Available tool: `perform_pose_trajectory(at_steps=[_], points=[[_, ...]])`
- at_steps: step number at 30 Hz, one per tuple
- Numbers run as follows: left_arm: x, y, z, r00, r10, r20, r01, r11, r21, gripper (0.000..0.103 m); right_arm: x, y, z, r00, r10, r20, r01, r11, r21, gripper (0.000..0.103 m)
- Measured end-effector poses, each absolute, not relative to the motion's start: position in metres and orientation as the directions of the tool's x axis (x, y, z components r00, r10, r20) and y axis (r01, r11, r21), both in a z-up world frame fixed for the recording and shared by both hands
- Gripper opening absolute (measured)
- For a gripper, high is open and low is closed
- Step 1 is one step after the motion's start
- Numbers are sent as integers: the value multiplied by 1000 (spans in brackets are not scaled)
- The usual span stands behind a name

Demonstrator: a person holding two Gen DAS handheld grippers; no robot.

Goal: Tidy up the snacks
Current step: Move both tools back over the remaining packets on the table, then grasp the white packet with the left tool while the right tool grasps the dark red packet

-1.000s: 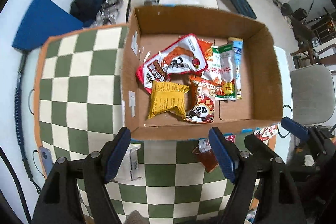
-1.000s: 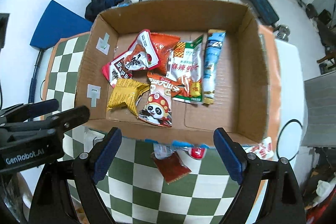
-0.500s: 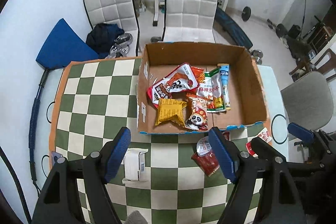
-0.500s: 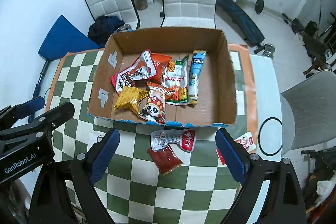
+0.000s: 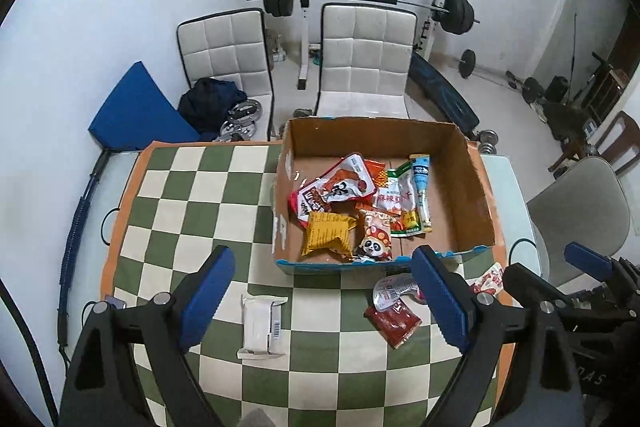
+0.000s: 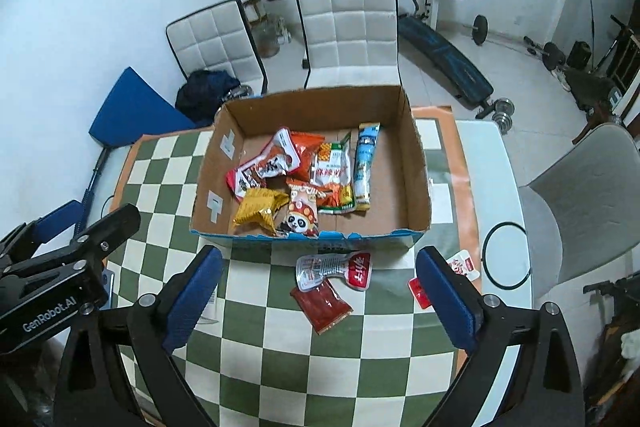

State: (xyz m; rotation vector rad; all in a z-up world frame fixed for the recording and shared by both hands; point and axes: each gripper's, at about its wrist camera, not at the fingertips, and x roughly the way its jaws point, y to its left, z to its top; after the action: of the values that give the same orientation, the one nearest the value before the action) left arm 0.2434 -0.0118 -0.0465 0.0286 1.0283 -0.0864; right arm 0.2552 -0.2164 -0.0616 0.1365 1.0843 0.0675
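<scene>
A cardboard box (image 5: 476,187) (image 6: 420,179) on the checkered table holds several snack packets, among them a yellow one (image 5: 328,233) (image 6: 260,205) and a panda one (image 5: 374,241) (image 6: 300,217). In front of the box lie a dark red sausage pack (image 5: 394,319) (image 6: 322,301), a silver-and-red pouch (image 6: 336,269), a white packet (image 5: 262,321) and a red-white packet (image 6: 464,263). My left gripper (image 5: 324,293) hangs above the table's near side, jaws opening, nothing between them. My right gripper (image 6: 318,295) hovers over the sausage pack and pouch, jaws opening, holding nothing.
The green-and-cream checkered cloth (image 5: 192,211) covers the table. Two white padded chairs (image 5: 364,59) stand behind it, a grey chair (image 6: 580,195) at the right. A barbell rack, weights and a blue mat (image 5: 136,111) sit on the floor beyond.
Both grippers have risen and drawn back from the box, so more of the table and room shows. Both pairs of jaws have spread wider. The snacks have not moved.
</scene>
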Motion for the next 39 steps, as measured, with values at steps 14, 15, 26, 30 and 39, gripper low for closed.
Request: perform_pose_trajectory(at_steps=[14, 15, 26, 30, 39], points=[[239, 56, -131, 336, 69, -939, -83, 996, 43, 91, 255, -208, -160, 307, 209, -929, -39, 978, 207, 100], [239, 60, -140, 318, 74, -945, -89, 995, 48, 91, 256, -207, -171, 289, 205, -935, -37, 979, 203, 100], [253, 86, -279, -3, 101, -995, -45, 994, 101, 91, 283, -182, -313, 49, 192, -980, -55, 980, 189, 100], [259, 83, -313, -73, 114, -991, -11, 993, 116, 91, 295, -169, -343, -7, 156, -988, -102, 982, 156, 100], [264, 71, -344, -122, 104, -987, 18, 995, 102, 87, 297, -146, -377, -54, 19, -998, -175, 984, 28, 81]])
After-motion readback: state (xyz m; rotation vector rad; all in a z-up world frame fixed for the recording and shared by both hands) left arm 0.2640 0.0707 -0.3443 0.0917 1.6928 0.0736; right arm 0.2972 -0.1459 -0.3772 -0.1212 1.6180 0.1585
